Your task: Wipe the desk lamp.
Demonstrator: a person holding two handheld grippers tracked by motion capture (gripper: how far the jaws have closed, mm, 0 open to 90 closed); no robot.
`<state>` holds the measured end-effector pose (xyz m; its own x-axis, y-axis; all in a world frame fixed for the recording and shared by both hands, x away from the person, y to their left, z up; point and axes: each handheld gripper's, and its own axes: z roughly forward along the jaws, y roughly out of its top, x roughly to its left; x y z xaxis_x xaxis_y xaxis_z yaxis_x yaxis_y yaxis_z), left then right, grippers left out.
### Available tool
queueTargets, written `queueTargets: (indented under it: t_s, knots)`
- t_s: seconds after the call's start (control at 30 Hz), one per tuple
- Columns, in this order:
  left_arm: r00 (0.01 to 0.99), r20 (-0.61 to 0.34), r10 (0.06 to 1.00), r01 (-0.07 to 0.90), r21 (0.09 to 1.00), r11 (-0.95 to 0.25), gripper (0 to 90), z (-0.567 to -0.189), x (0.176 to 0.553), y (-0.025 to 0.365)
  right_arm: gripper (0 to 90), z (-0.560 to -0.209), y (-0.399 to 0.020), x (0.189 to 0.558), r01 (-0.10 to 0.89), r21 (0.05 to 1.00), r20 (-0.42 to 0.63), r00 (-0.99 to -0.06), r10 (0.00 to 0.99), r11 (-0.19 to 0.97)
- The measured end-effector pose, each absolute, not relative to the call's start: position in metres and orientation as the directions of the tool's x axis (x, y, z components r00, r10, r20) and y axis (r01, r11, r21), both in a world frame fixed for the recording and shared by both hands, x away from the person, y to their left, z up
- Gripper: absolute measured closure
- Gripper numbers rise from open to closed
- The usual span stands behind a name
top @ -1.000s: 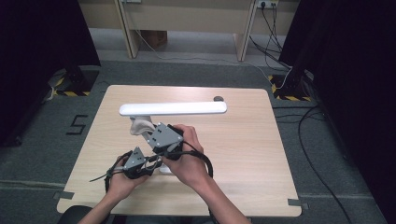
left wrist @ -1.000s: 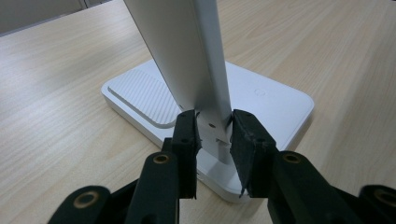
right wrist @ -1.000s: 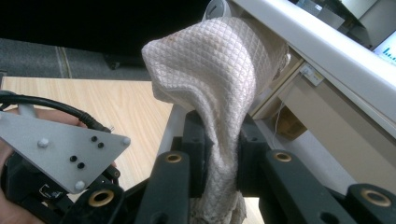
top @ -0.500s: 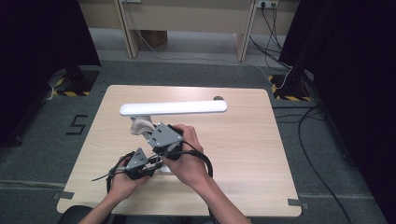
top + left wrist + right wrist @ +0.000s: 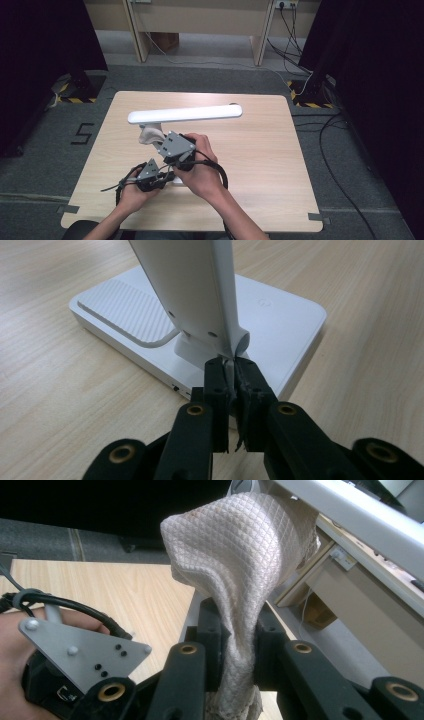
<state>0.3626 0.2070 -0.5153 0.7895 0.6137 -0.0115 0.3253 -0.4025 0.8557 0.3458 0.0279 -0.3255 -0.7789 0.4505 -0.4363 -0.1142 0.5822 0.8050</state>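
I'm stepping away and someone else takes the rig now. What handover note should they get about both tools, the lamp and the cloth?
Left tool: its jaws have just been closing and now pinch the lower edge of the lamp arm, just above the white lamp base, steadying it.
Right tool: shut on the white quilted cloth, held up beside the lamp arm under the lamp head.
Lamp stands upright near the table's front left.
Done: lamp steadied, cloth gripped.
Left, judging by the setup: probably wiping the lamp; I can't tell how much is already wiped.
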Motion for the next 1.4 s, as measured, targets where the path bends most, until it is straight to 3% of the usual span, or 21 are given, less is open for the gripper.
queueTargets:
  t_s: [0.8,1.4]
  knots:
    - [0.775,-0.091,0.625,0.394,0.843,-0.366,90.0,-0.514,0.368,0.210,79.1,-0.331,0.024,0.354,-0.080,0.805,-0.408,-0.794,0.450,0.589]
    - [0.778,-0.082,0.623,0.388,0.842,-0.375,90.0,-0.514,0.369,0.210,80.4,-0.343,0.025,0.363,-0.031,0.805,-0.371,-0.806,0.461,0.593]
